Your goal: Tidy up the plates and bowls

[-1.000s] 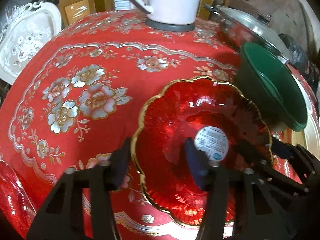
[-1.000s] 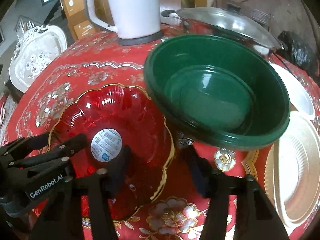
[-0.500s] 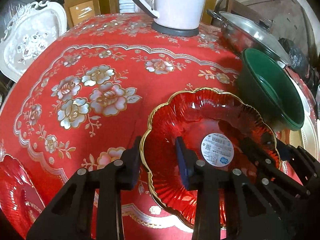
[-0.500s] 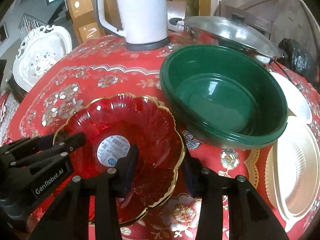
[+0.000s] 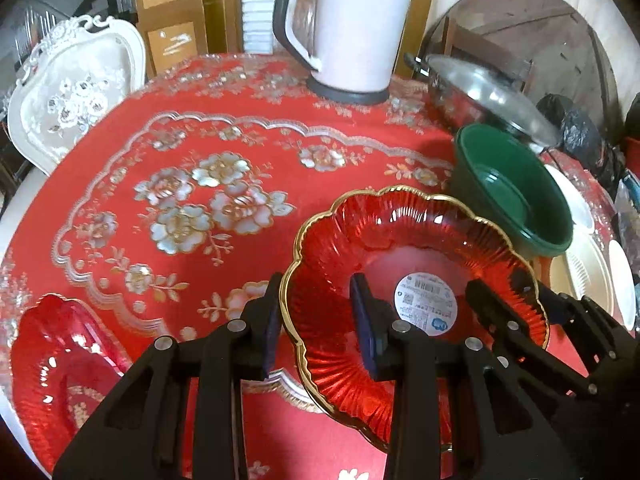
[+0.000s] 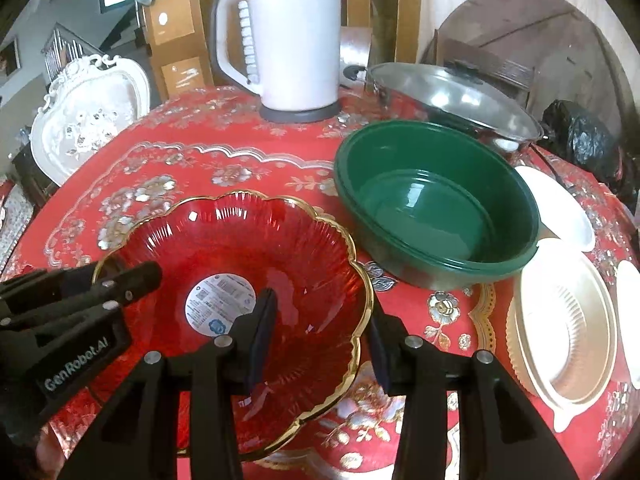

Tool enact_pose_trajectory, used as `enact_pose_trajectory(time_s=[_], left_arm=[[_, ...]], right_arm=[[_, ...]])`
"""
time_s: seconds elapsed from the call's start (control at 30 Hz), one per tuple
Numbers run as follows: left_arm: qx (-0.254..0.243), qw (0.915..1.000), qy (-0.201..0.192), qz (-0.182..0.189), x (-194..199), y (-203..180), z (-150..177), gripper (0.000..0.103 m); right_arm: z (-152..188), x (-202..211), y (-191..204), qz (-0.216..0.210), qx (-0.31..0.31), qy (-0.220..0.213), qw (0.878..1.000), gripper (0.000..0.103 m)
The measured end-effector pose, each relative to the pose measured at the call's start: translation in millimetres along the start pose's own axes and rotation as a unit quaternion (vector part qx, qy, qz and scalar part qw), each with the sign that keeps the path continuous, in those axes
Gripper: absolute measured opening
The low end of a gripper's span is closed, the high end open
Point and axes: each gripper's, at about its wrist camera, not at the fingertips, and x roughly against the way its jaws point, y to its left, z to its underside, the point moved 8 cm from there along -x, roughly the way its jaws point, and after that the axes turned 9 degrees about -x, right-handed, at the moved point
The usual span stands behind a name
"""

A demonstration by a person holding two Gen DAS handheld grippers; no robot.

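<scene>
A red glass bowl (image 5: 400, 240) (image 6: 240, 240) with a scalloped gold rim and a round white sticker inside hangs tilted just above the red flowered tablecloth (image 5: 200, 140). My left gripper (image 5: 318, 320) is shut on its left rim, one pad inside and one outside. My right gripper (image 6: 320, 334) grips the opposite rim the same way; its jaws are opening slightly, with the rim still between them. Stacked green bowls (image 5: 512, 196) (image 6: 432, 208) stand just right of the red bowl. A second red glass dish (image 5: 60, 352) lies at the table's near left edge.
A white kettle (image 6: 288, 40) stands at the back of the table, with a lidded steel pan (image 6: 452, 96) to its right. Cream plates (image 6: 560, 320) lie at the right edge. An ornate white chair back (image 5: 76, 96) stands beyond the table on the left.
The left jaws closed on the bowl's rim. Both grippers then rose and drew back, and the red bowl came up off the cloth with them.
</scene>
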Motion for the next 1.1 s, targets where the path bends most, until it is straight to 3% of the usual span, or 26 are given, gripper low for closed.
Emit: enact_pose_trajectory(time_s=[0.53, 1.1], left_arm=[[0.021, 0.9982, -0.051, -0.021, 67.6, 50.4, 24.1, 0.032], [0.085, 0.9919, -0.056, -0.076, 114.2, 155.7, 97.1, 0.032]], right_arm=[[5.1, 52.2, 54.7, -0.031, 0.034, -0.044, 0.998, 0.044], [46.6, 67.8, 167.2, -0.087, 0.114, -0.041, 0.989, 0.046]])
